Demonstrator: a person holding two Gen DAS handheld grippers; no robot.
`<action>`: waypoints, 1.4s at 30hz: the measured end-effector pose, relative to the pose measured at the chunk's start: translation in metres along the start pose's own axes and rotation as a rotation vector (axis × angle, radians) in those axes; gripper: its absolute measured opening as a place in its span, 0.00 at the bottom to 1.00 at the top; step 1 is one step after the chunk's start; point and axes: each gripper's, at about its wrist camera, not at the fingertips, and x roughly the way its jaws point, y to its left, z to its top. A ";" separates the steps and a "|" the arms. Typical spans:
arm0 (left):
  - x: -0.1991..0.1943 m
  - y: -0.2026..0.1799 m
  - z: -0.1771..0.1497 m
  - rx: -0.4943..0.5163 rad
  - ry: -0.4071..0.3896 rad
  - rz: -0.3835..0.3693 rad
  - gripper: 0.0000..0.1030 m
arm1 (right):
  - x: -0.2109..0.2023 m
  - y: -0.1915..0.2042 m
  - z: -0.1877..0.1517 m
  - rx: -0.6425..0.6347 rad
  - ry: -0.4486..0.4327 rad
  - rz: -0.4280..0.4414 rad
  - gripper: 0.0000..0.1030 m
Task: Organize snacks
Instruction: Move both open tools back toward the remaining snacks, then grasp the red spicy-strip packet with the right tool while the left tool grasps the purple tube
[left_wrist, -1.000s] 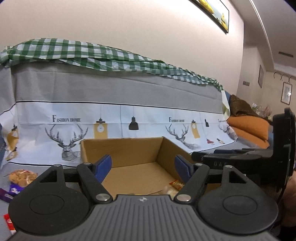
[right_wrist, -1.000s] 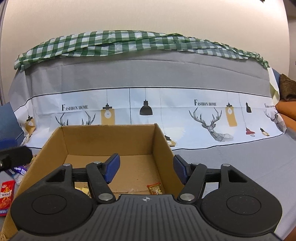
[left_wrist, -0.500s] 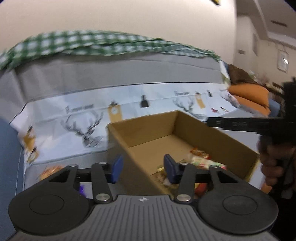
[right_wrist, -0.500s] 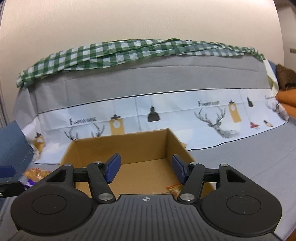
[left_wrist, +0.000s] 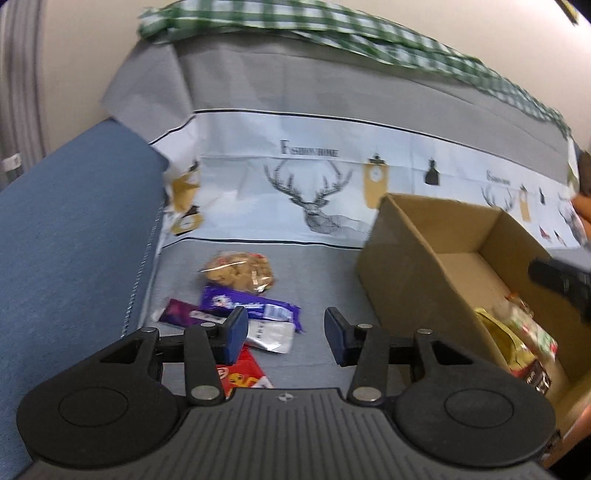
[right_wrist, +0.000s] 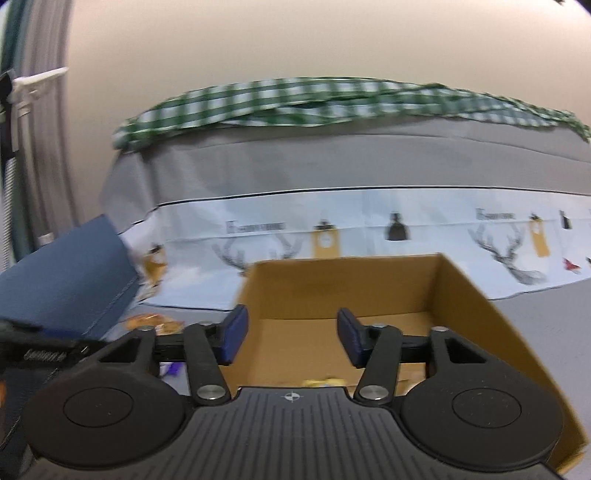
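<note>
Loose snacks lie on the grey sofa seat in the left wrist view: a clear bag of cookies (left_wrist: 240, 271), a purple bar (left_wrist: 251, 306), a silver packet (left_wrist: 271, 336) and a red packet (left_wrist: 242, 376). My left gripper (left_wrist: 284, 332) hovers over them, open and empty. To their right stands the cardboard box (left_wrist: 399, 273) with several wrapped snacks (left_wrist: 517, 343) inside. My right gripper (right_wrist: 291, 336) is above the box (right_wrist: 480, 306), its jaws closing with nothing between them; its tip (left_wrist: 554, 277) shows over the box in the left wrist view.
A blue armrest (left_wrist: 70, 236) borders the seat on the left. The sofa back carries a printed deer cover (left_wrist: 317, 199) and a green checked cloth (right_wrist: 295, 99) on top. A wall rises behind.
The left gripper swung left from over the box to above the loose snacks and its jaws narrowed. The right gripper also shifted left over the box, and its jaws narrowed.
</note>
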 end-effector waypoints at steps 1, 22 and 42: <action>0.000 0.004 0.001 -0.019 0.003 0.003 0.49 | 0.001 0.007 -0.001 -0.004 0.004 0.020 0.44; 0.011 0.060 0.007 -0.175 0.018 0.109 0.49 | 0.035 0.128 -0.067 -0.239 0.144 0.352 0.43; 0.027 0.067 0.007 -0.183 0.044 0.158 0.50 | 0.104 0.167 -0.102 -0.316 0.400 0.400 0.58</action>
